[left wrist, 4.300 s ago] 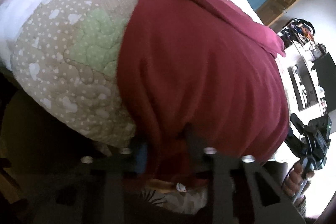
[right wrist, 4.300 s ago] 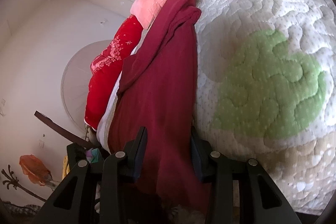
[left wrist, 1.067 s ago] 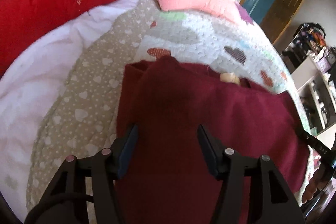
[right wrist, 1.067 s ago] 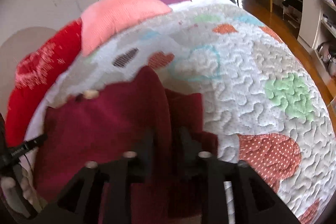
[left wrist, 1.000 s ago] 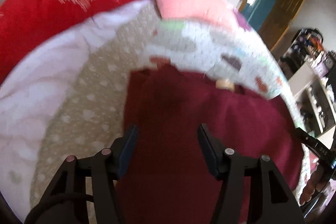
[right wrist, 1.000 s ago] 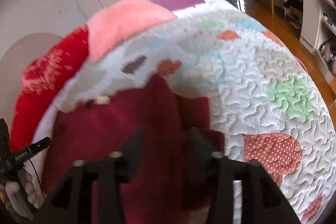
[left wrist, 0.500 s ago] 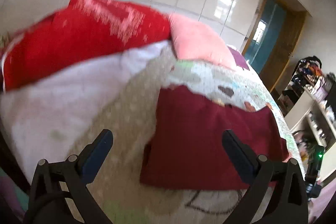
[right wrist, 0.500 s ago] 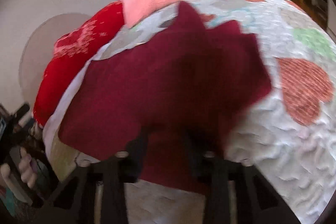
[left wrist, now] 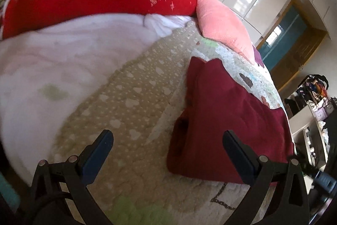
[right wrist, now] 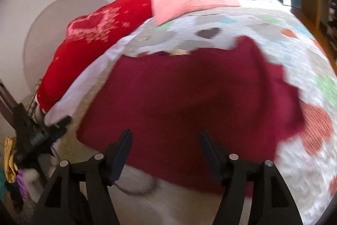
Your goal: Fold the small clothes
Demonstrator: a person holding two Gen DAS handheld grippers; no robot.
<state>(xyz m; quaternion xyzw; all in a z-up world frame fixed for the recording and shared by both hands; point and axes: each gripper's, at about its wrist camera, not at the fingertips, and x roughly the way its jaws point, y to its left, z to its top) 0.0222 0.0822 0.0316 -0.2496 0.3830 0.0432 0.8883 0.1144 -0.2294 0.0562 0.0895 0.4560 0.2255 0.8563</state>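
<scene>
Both tools released, left tool [left wrist: 167, 153] and right tool [right wrist: 165, 146] off maroon garment [left wrist: 227, 125]; loose flap at 12 o'clock likely to unfold on slippery quilt [left wrist: 130, 102].

Maroon garment [right wrist: 189, 98] beyond spread gripper [right wrist: 165, 149]

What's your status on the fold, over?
Left gripper open, empty. Right gripper open, empty. Maroon garment lying on quilt, part-folded. Nothing in the way.

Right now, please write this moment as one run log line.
left gripper: open, empty | right gripper: open, empty | shirt: flat on quilt, released
</scene>
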